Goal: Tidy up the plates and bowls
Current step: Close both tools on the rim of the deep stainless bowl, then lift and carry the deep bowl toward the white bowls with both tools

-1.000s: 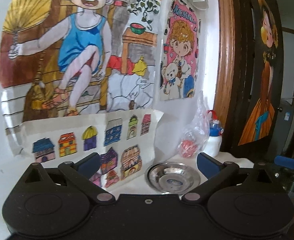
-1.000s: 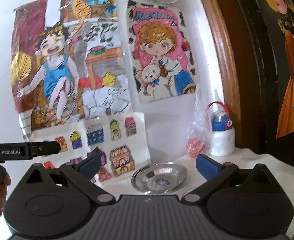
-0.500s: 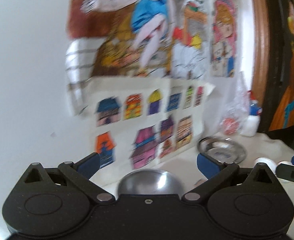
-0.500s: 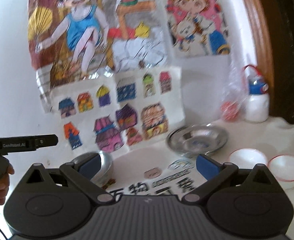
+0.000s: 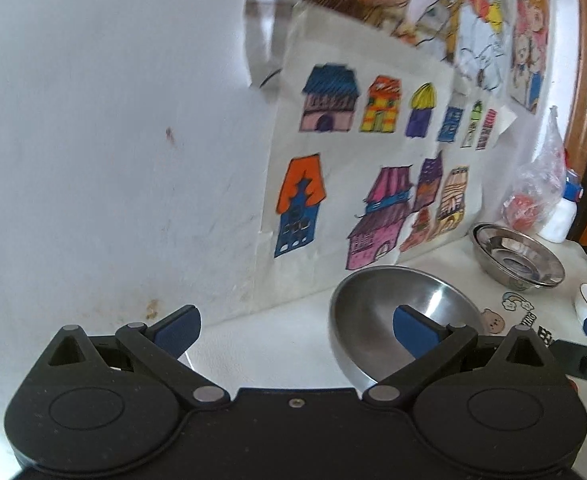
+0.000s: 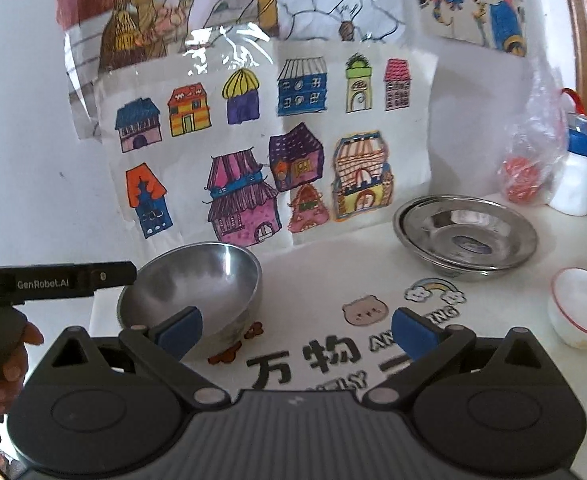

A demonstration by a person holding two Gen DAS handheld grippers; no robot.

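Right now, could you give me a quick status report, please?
Left gripper open, right gripper open, both empty. Steel bowl tilted on table, steel plates stacked behind. Nothing blocking.

Bare bench [image 6: 325, 280] lies open between the steel bowl [image 6: 197, 284] and stacked steel plates [image 6: 467, 236]; the wall [image 5: 113, 140] blocks behind.
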